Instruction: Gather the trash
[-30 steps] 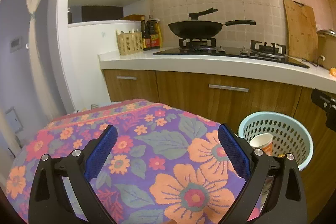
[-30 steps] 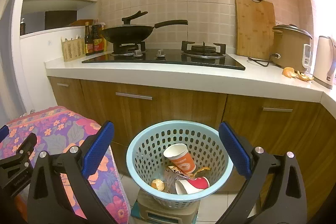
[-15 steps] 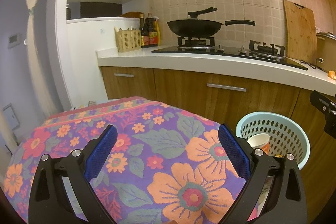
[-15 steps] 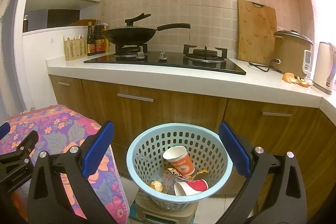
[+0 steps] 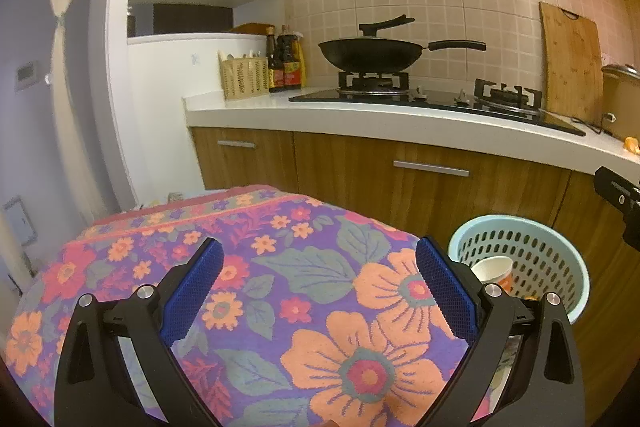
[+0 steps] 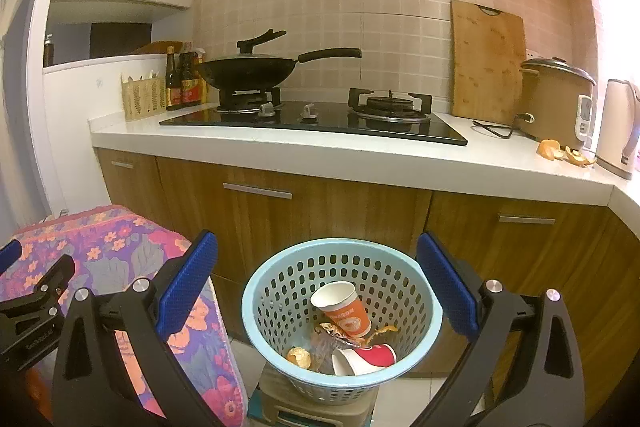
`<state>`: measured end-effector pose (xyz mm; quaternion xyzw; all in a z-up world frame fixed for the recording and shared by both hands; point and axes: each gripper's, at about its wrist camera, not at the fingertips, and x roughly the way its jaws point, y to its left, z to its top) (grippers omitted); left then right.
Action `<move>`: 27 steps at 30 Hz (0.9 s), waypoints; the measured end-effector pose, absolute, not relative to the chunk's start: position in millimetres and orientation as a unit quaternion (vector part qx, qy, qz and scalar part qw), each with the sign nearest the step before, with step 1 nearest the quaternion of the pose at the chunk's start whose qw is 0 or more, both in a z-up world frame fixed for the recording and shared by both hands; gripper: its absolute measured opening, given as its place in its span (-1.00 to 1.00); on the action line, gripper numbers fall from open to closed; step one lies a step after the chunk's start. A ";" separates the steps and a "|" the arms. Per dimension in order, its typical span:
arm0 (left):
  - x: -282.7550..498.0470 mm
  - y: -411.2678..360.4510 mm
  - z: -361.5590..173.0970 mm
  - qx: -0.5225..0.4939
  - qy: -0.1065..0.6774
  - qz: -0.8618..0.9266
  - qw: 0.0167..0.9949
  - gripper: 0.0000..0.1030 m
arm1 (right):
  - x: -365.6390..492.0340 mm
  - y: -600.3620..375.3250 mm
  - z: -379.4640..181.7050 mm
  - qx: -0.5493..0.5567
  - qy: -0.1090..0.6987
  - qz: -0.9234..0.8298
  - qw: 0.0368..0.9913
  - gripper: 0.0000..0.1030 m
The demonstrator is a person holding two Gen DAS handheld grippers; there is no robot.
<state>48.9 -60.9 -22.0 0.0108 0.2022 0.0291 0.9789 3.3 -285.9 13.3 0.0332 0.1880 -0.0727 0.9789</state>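
While both grippers hang with fingers wide apart and empty, the left gripper (image 5: 318, 291) is over the flowery cloth (image 5: 280, 267), and the right gripper (image 6: 316, 281) is over the basket (image 6: 256, 291) holding cups (image 6: 344, 309) and peel (image 6: 299, 355).

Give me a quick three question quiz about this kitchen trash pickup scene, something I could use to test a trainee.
1. True or false: the right gripper is holding a paper cup.
2. Multiple choice: where does the orange peel still to be collected lie? A) on the flowered cloth B) on the counter beside the rice cooker C) on the stove
3. Fill in: the blue basket holds two paper ____.

Key:
1. False; both it and the left gripper are open and empty.
2. B
3. cups: an orange cup and a red cup.
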 end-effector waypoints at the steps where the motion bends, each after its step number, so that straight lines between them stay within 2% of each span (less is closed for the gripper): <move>1: 49.0 -58.7 -21.9 0.003 0.204 0.024 0.979 0.83 | 4.4 -287.3 14.3 0.033 0.187 -0.073 0.979 0.84; 27: 49.9 -59.4 -21.6 -0.002 0.207 0.016 0.978 0.83 | 7.9 -294.2 15.2 0.038 0.194 -0.074 0.978 0.84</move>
